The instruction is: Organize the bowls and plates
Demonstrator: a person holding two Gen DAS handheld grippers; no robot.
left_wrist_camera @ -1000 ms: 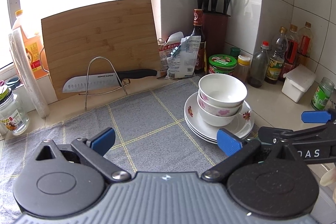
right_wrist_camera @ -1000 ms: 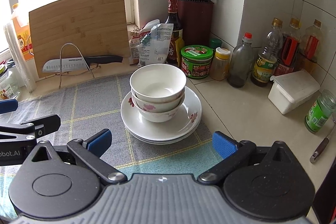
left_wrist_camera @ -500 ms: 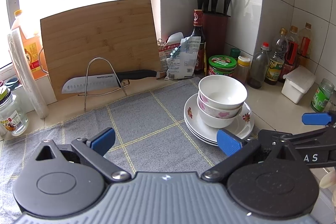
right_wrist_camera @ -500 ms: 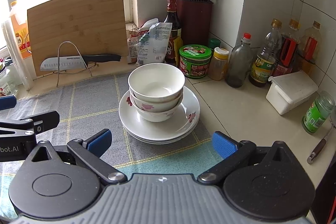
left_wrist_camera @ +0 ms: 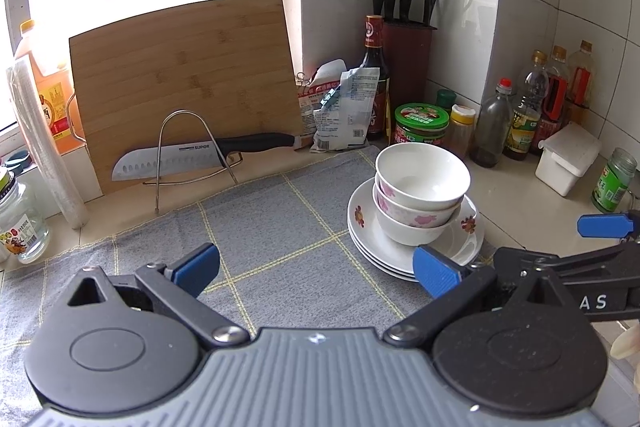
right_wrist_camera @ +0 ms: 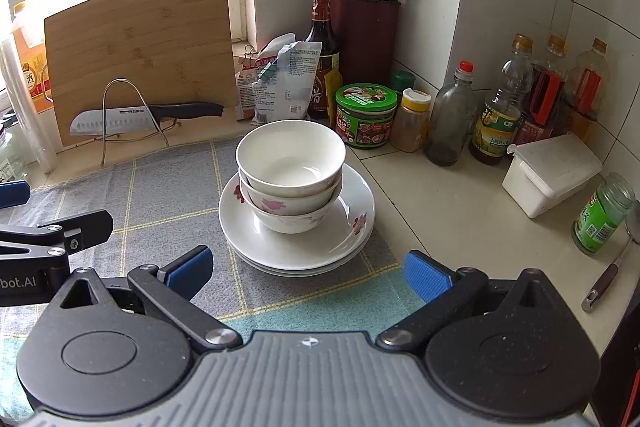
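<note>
Blue-padded right tool level, spread wide, facing stacked bowls

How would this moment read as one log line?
left gripper: open, empty | right gripper: open, empty | bowls: nested on plates | cloth: under stack

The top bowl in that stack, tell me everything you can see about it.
The top bowl is plain glossy white, likely ceramic, round with a deep empty inside. It sits upright, nested in a flower-patterned bowl, with a third bowl below that, all standing on stacked white plates at the right edge of the grey checked cloth. Only the bowl beneath touches it. Both hand-held grippers, right and left, are open and short of it.
</note>
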